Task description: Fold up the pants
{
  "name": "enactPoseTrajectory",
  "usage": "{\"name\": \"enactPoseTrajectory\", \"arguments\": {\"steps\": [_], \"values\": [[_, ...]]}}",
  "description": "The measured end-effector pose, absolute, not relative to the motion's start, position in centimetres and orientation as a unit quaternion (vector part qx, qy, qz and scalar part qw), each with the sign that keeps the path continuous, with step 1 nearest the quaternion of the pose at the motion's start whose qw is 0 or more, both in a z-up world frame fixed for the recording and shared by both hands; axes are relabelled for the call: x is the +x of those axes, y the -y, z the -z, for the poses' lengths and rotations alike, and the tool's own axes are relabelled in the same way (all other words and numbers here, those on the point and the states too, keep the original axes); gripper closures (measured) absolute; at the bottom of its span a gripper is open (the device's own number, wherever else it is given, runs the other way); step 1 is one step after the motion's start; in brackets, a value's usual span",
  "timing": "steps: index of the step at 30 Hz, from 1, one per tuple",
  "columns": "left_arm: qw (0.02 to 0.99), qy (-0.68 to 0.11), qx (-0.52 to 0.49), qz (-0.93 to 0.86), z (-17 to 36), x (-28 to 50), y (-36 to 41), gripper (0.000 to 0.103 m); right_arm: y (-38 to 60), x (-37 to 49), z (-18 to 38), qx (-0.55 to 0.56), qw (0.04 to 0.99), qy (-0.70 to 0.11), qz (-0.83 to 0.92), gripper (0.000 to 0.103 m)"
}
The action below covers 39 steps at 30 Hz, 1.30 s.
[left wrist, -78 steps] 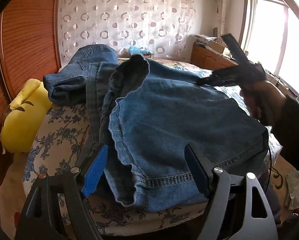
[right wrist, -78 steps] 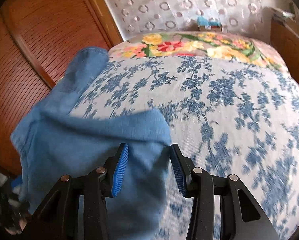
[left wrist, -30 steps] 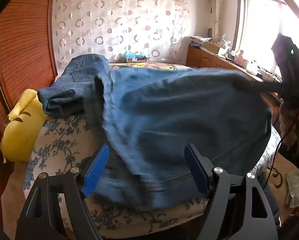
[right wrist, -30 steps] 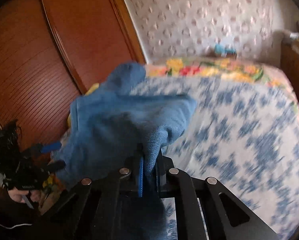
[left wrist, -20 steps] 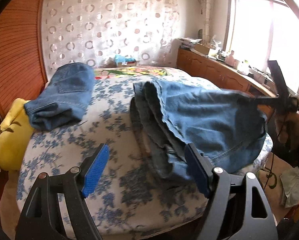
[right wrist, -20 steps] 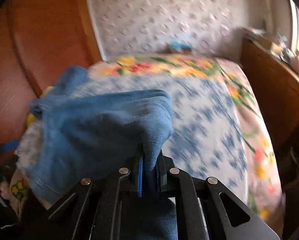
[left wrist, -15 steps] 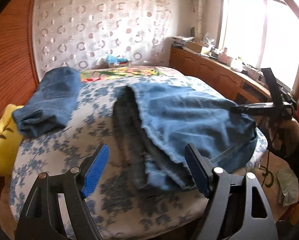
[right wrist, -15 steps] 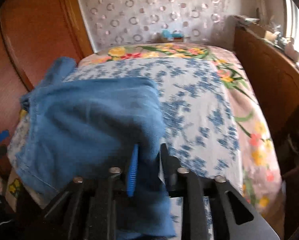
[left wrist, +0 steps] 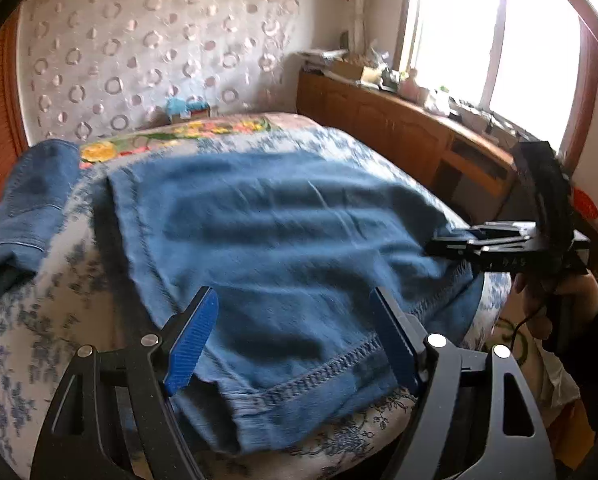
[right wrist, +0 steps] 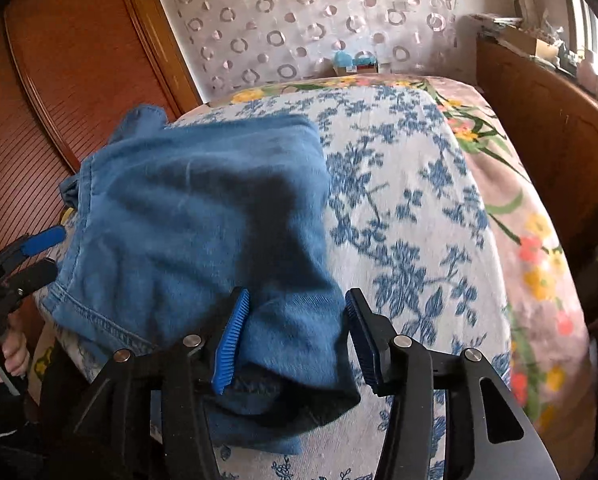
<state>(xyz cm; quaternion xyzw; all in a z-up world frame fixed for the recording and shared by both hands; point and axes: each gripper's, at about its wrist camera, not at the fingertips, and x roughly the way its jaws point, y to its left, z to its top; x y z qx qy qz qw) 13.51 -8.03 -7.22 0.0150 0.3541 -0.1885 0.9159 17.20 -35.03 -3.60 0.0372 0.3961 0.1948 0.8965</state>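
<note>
Blue jeans [left wrist: 279, 240] lie folded flat across the near end of the floral bed [left wrist: 27, 312]. My left gripper [left wrist: 295, 340] stands open just over their stitched near hem, its pads clear of the cloth. My right gripper [right wrist: 297, 336] is at the jeans' [right wrist: 199, 208] near corner on the bed's right side. Its jaws are opening, with a loose fold of denim between the pads and not pinched. In the left wrist view the right gripper [left wrist: 451, 242] shows at the jeans' right edge. The right wrist view has the left gripper [right wrist: 31, 256] at far left.
A second folded pair of jeans [left wrist: 31, 200] lies at the bed's left side. A wooden wardrobe [right wrist: 59, 80] stands to the left, and a wooden cabinet [left wrist: 399, 132] runs under the window on the right. A small box [left wrist: 187, 110] sits at the bed's head.
The right gripper swung the held denim end over to the right and down onto the bed, then went from shut to parted. The jeans now lie flat. The left gripper shifted across, still open.
</note>
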Motion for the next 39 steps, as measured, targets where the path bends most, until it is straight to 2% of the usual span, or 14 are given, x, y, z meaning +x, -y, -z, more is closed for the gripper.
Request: {"name": "enactPoseTrajectory", "arguments": {"steps": [6, 12, 13, 15, 17, 20, 28, 39], "values": [[0.906, -0.38, 0.026, 0.185, 9.3, 13.7, 8.6, 0.025, 35.1, 15.7, 4.2, 0.053, 0.902, -0.381, -0.199, 0.052], [0.908, -0.373, 0.04, 0.185, 9.7, 13.3, 8.8, 0.025, 33.6, 14.6, 4.6, 0.056, 0.906, -0.371, -0.195, 0.052], [0.908, -0.374, 0.04, 0.184, 9.7, 13.3, 8.9, 0.025, 33.7, 14.5, 4.6, 0.058, 0.907, -0.37, -0.194, 0.054], [0.908, -0.374, 0.04, 0.183, 9.8, 13.3, 8.9, 0.025, 33.4, 13.3, 3.9, 0.067, 0.905, -0.369, -0.202, 0.064], [0.909, -0.374, 0.041, 0.182, 9.9, 13.3, 9.1, 0.025, 32.9, 12.2, 3.0, 0.07, 0.906, -0.363, -0.205, 0.077], [0.909, -0.372, 0.043, 0.182, 10.0, 13.1, 9.2, 0.025, 32.5, 11.3, 2.3, 0.064, 0.911, -0.352, -0.204, 0.083], [0.909, -0.374, 0.022, 0.184, 9.6, 13.0, 8.0, 0.025, 32.3, 11.5, 0.5, 0.074, 0.919, -0.325, -0.209, 0.087], [0.934, -0.33, -0.005, 0.136, 5.6, 11.0, 2.4, 0.025, 28.6, 12.3, -3.1, 0.045, 0.927, -0.285, -0.241, 0.087]]}}
